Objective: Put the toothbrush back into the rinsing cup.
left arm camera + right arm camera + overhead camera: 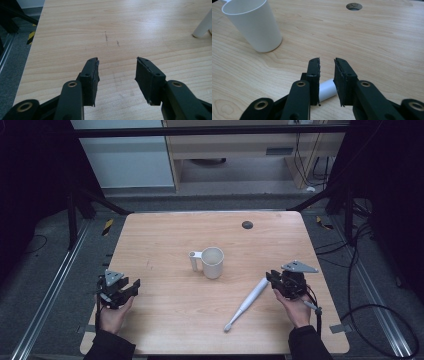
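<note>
Right gripper (pixel 327 62) narrowly parted astride toothbrush (pixel 247 301) handle | left gripper (pixel 117 66) wide, empty

The high view looks forward and down from above the person's side, taking in the whole wooden table (pixel 165 235) from fairly far, with floor beyond at 12 o'clock. The left gripper view sits low and close over the tabletop (pixel 75 32), facing along its jaws toward 1 o'clock. The right gripper view, equally low and near, faces toward 11 o'clock. It shares the white cup (pixel 253 23) and the table's dark hole (pixel 354 6) with the high view, where the cup (pixel 212 262) stands at centre and the hole (pixel 247 224) lies at 12 o'clock.
</note>
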### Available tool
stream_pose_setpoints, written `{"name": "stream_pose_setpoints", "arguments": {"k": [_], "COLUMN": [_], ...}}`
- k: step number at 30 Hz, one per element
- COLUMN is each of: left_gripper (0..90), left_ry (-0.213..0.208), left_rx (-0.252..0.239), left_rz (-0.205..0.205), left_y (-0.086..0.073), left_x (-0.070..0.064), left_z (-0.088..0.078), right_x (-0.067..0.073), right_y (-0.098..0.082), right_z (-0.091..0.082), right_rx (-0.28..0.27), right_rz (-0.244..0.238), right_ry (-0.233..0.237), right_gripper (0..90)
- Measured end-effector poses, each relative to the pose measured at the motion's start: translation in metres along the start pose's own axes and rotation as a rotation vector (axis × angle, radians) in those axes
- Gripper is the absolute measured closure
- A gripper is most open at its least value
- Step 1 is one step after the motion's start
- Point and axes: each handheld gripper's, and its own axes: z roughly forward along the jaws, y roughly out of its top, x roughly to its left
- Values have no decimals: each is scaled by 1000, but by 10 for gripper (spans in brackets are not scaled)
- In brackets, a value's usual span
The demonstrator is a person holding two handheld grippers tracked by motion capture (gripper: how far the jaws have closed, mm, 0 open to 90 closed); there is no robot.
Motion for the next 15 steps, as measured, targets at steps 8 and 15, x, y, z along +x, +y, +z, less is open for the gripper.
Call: {"name": "stream_pose_setpoints", "arguments": {"k": [8, 15], "left_gripper": [554, 552], "left_ry": [-1, 1], "left_rx": [-3, -8], "left_rz": [1, 5], "left_y": [0, 1], "left_x": [-1, -1], "left_z": [-1, -1], "right_x": [1, 1], "right_y": [4, 5], "right_z": [15, 33], "right_rx": [18, 45], "right_rz": [-6, -10], "right_ry": [-2, 5], "right_gripper": [807, 888]}}
